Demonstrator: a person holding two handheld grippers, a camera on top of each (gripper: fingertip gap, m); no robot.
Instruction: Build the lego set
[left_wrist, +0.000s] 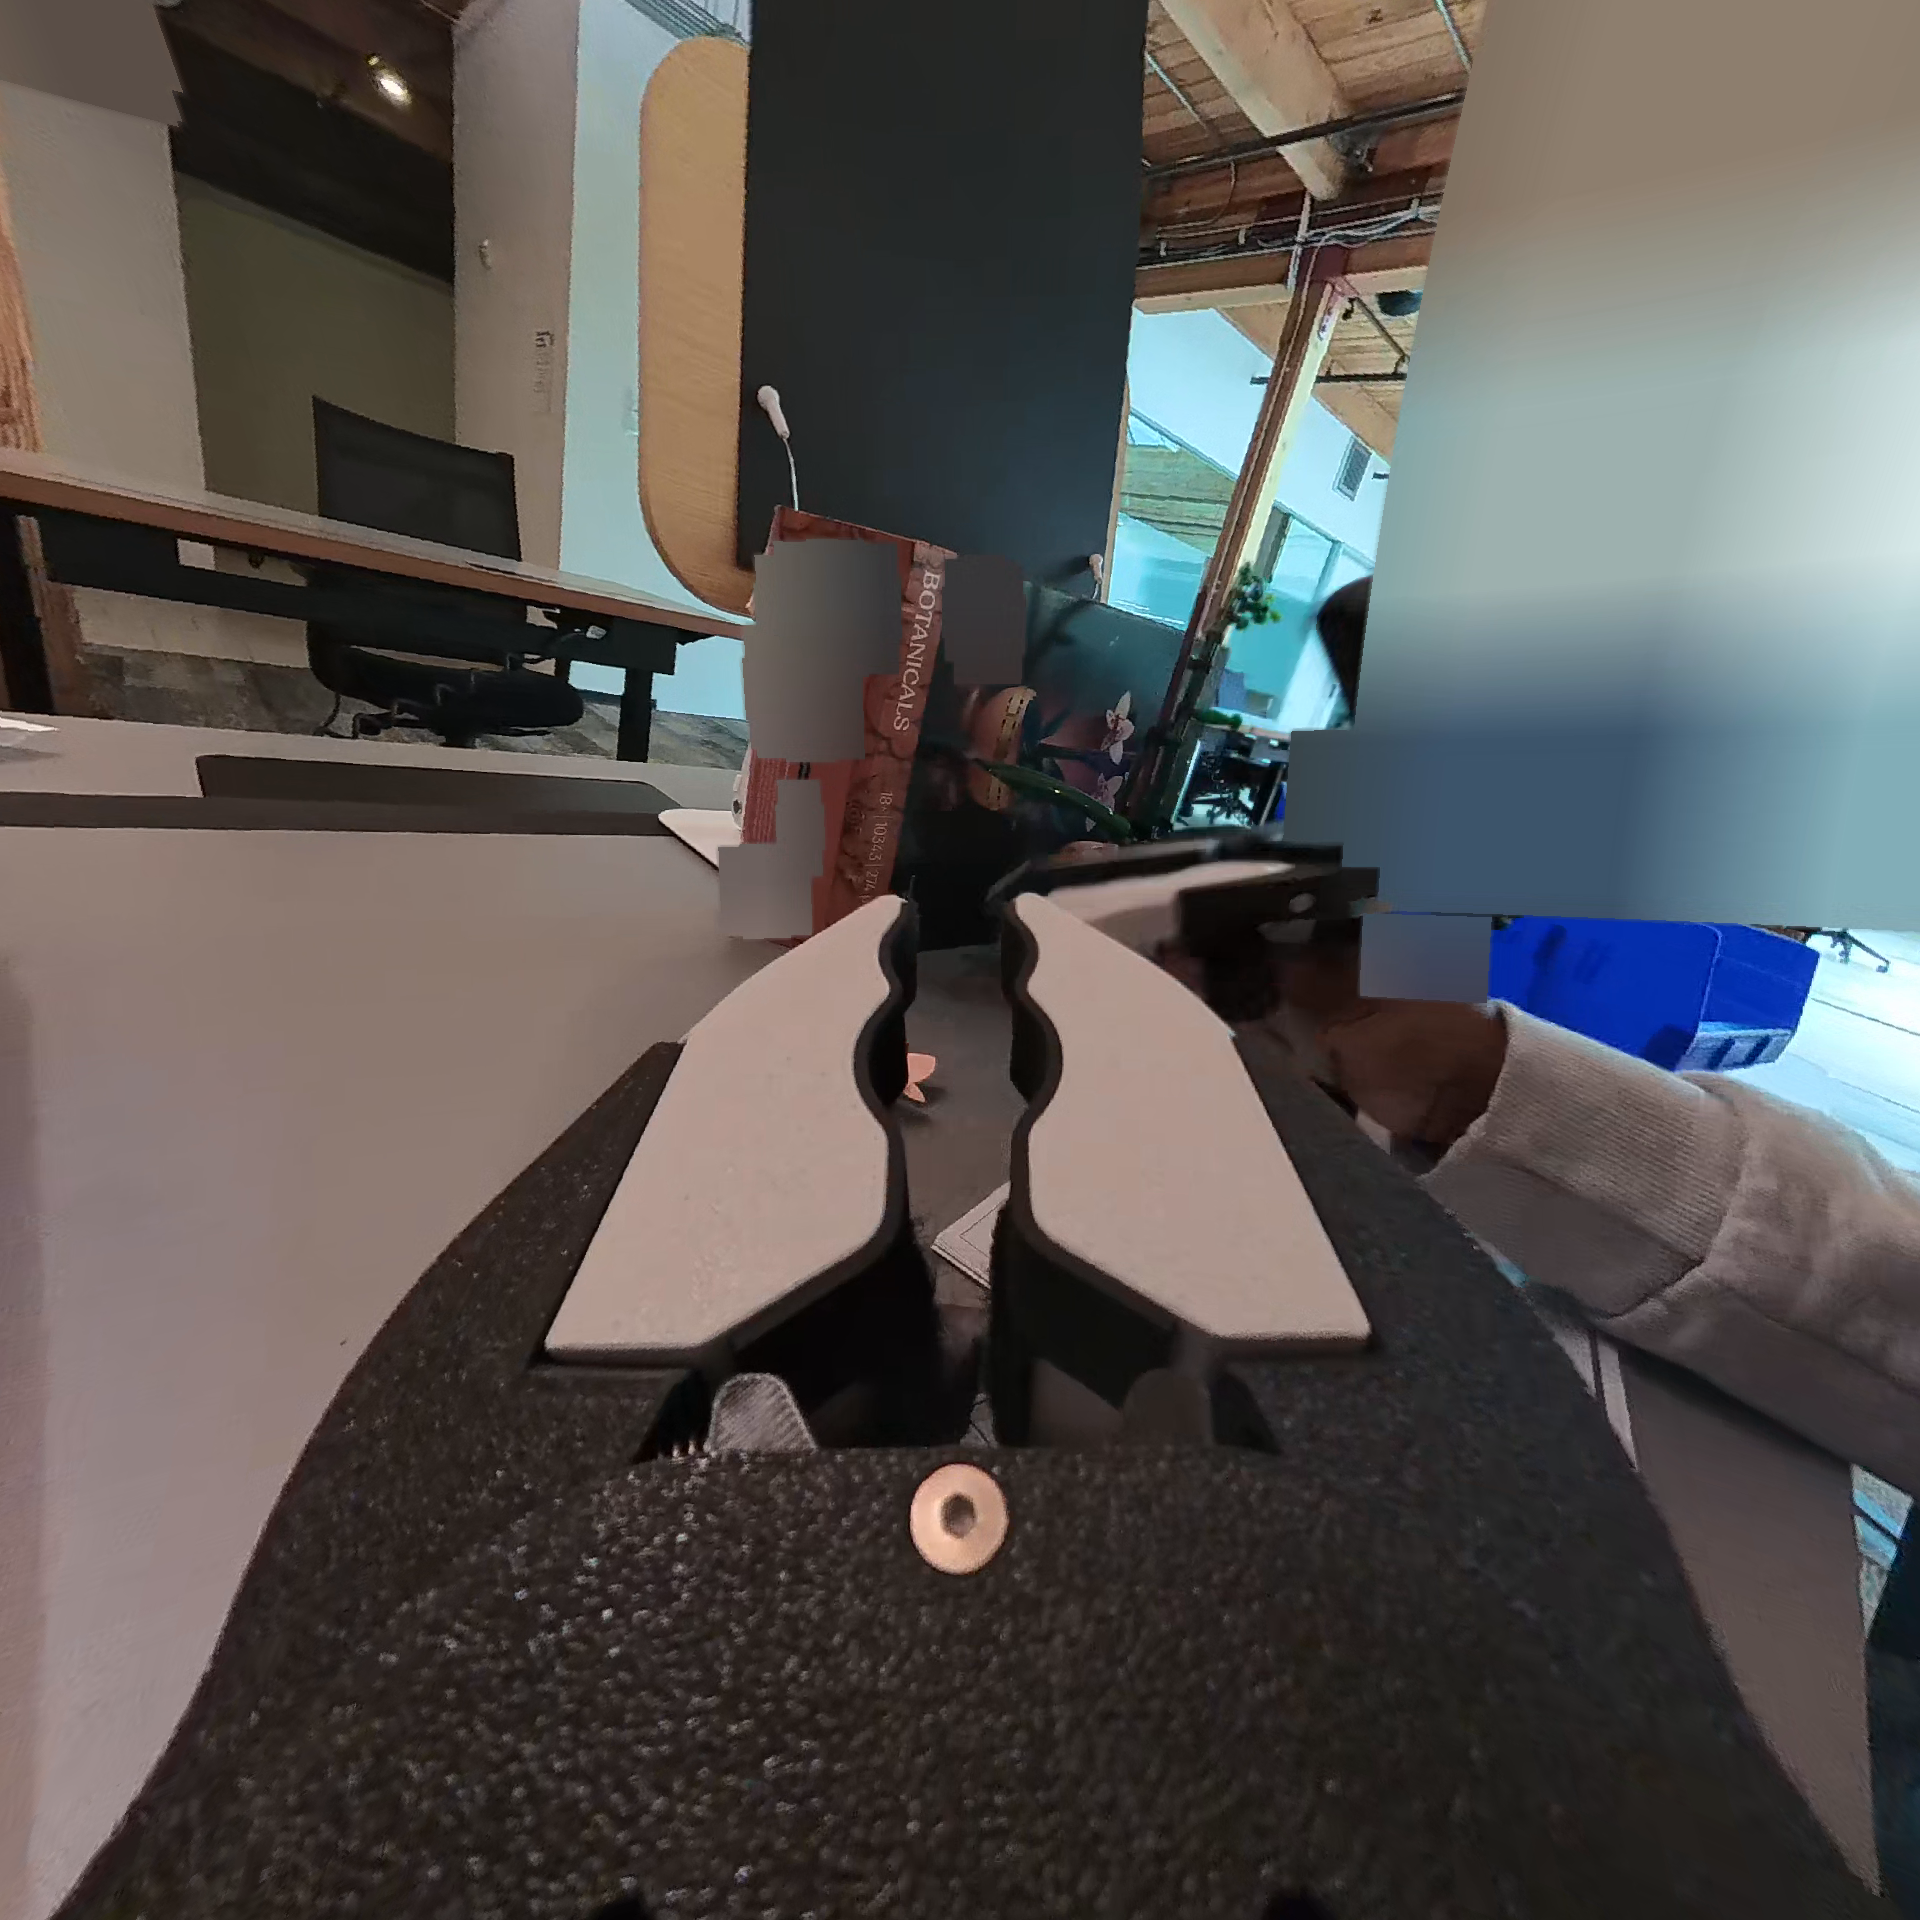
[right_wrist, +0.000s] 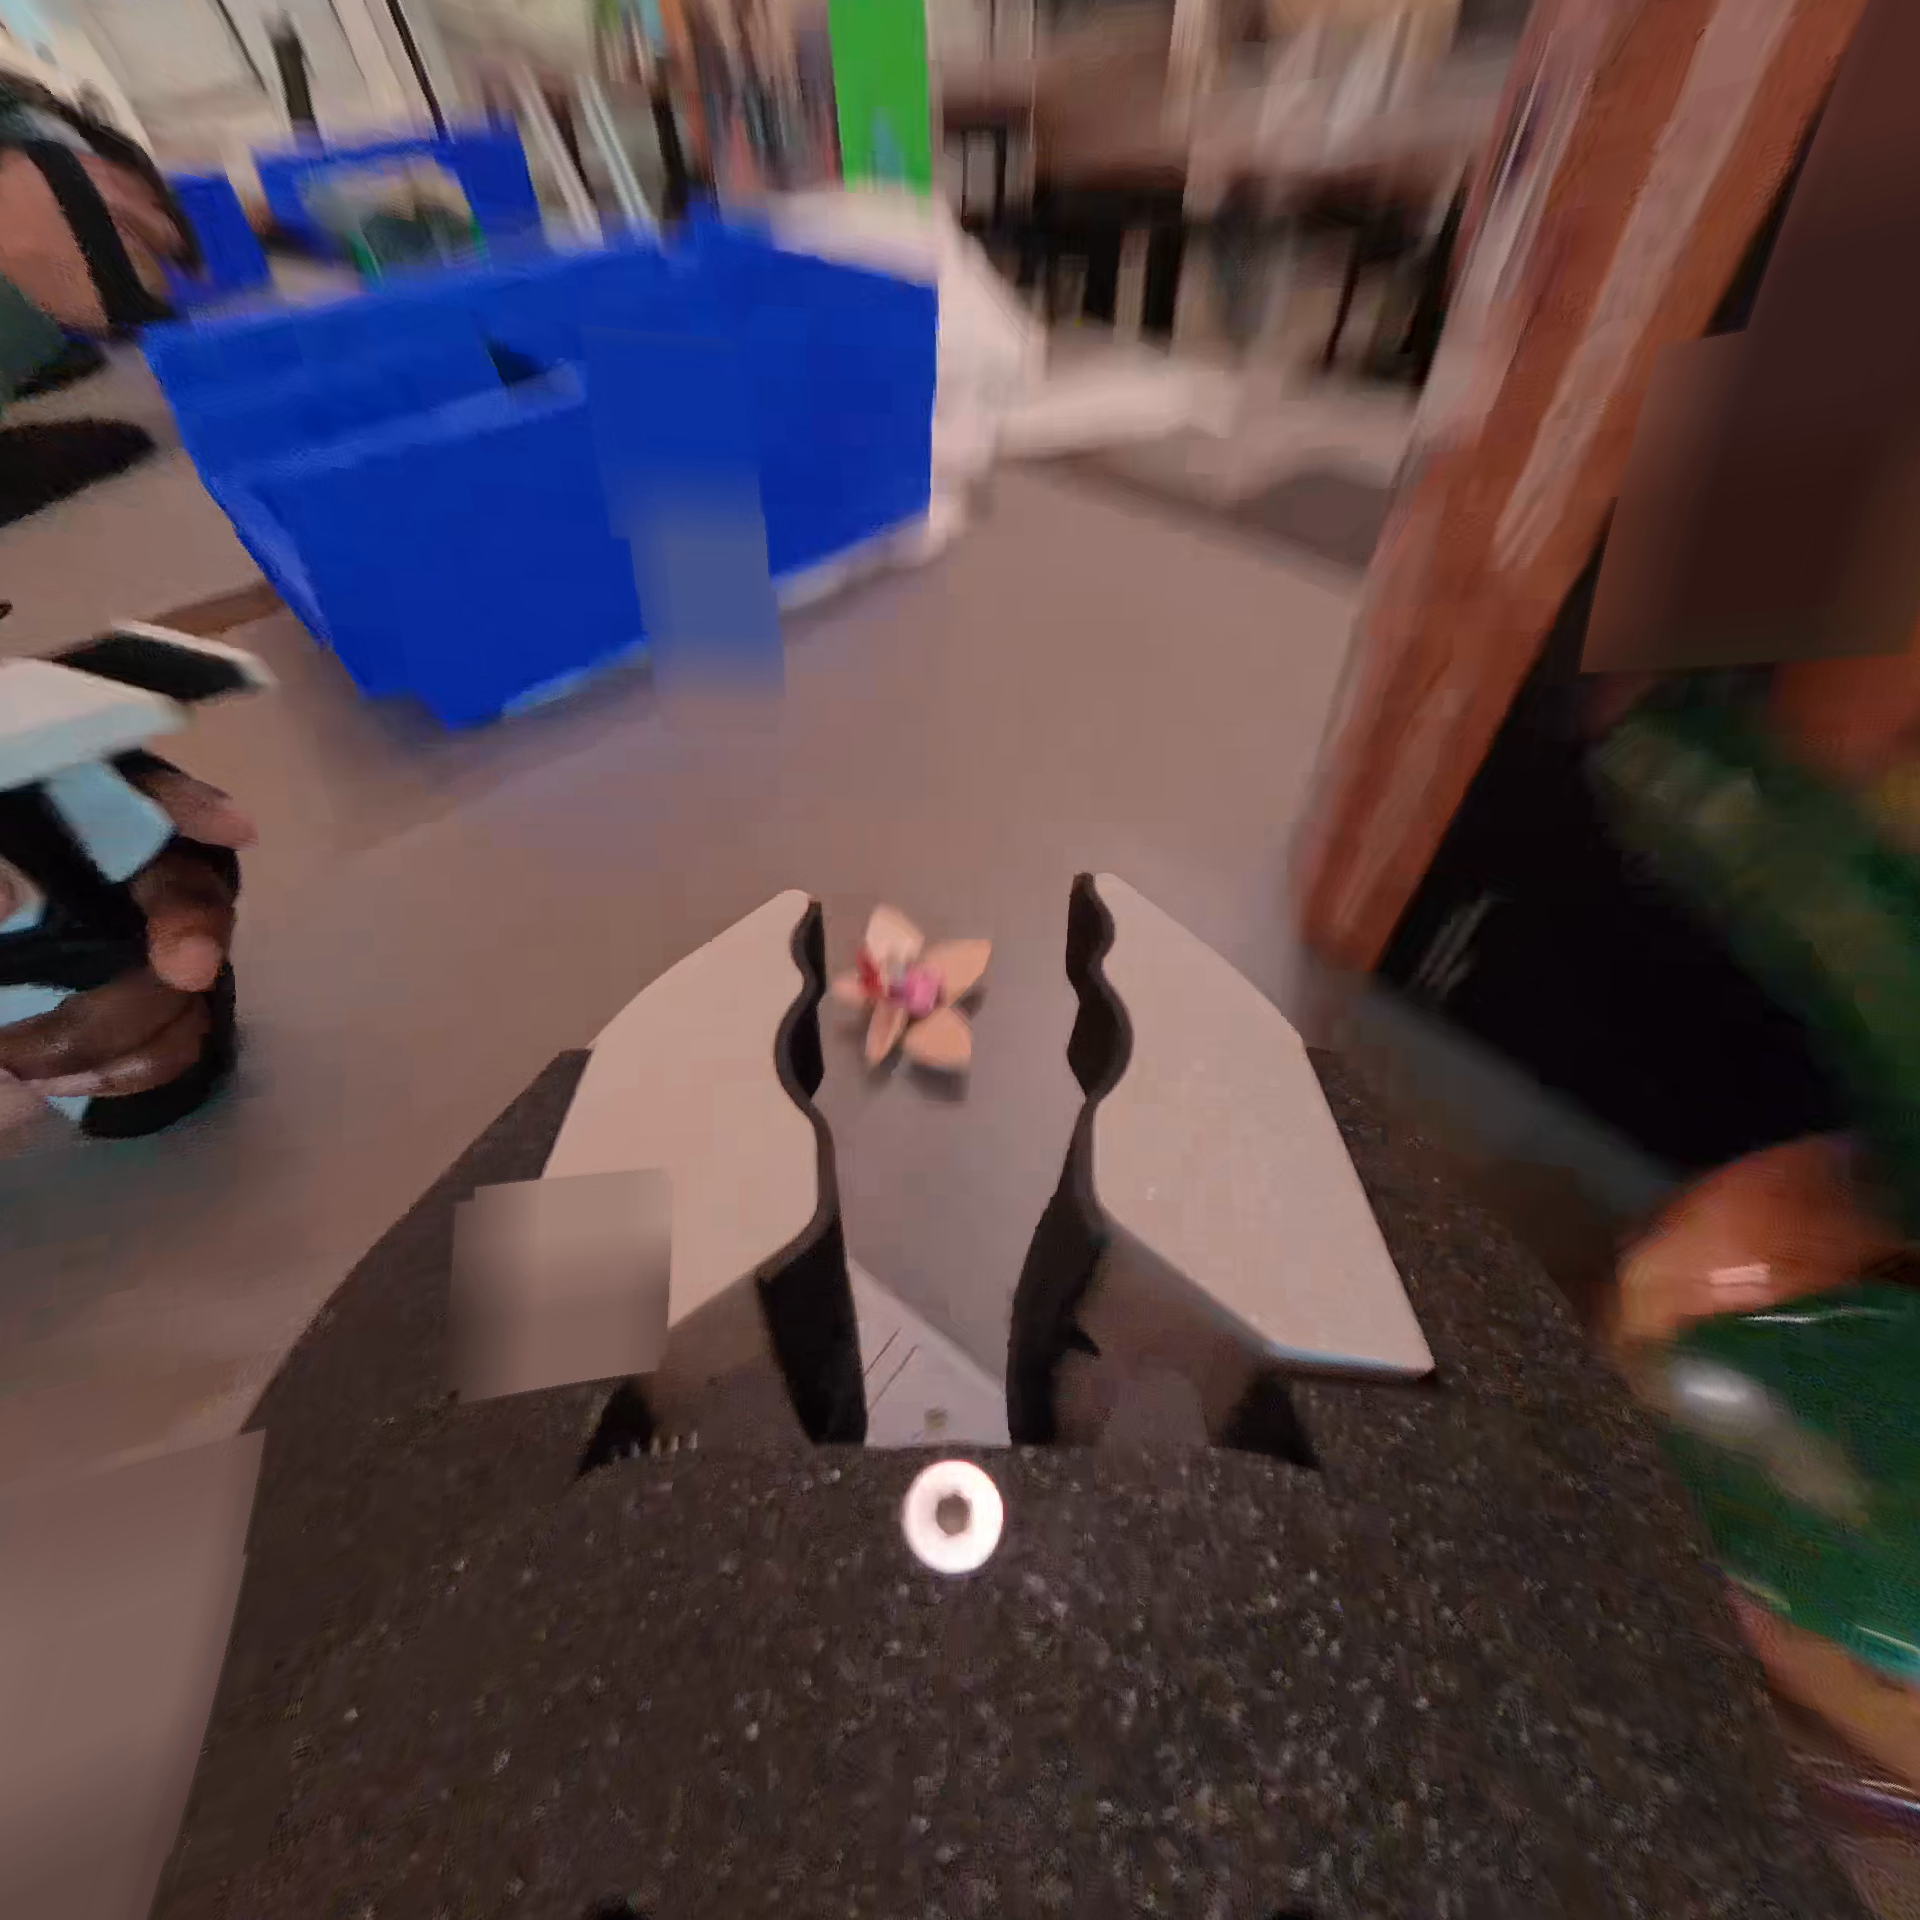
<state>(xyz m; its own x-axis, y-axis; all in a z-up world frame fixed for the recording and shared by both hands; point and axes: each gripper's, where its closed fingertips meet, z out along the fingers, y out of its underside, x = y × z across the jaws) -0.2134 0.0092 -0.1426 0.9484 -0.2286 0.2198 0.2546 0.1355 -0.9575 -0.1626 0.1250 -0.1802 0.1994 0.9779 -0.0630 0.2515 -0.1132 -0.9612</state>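
A small lego flower with tan petals and a pink centre lies on the grey table. My right gripper is open and empty, and the flower lies just beyond its fingertips, between their lines. The right wrist view is blurred by motion. My left gripper is open with a narrow gap and empty; a bit of the flower shows through the gap below it. The right gripper's fingers reach in from the right in the left wrist view. The left gripper's fingers show at the left edge of the right wrist view, held by a hand.
The lego box stands upright just behind the flower and shows as a reddish slab at the right. A green and brown lego plant is close at the right. Blue bins stand beyond. A paper sheet lies under the grippers.
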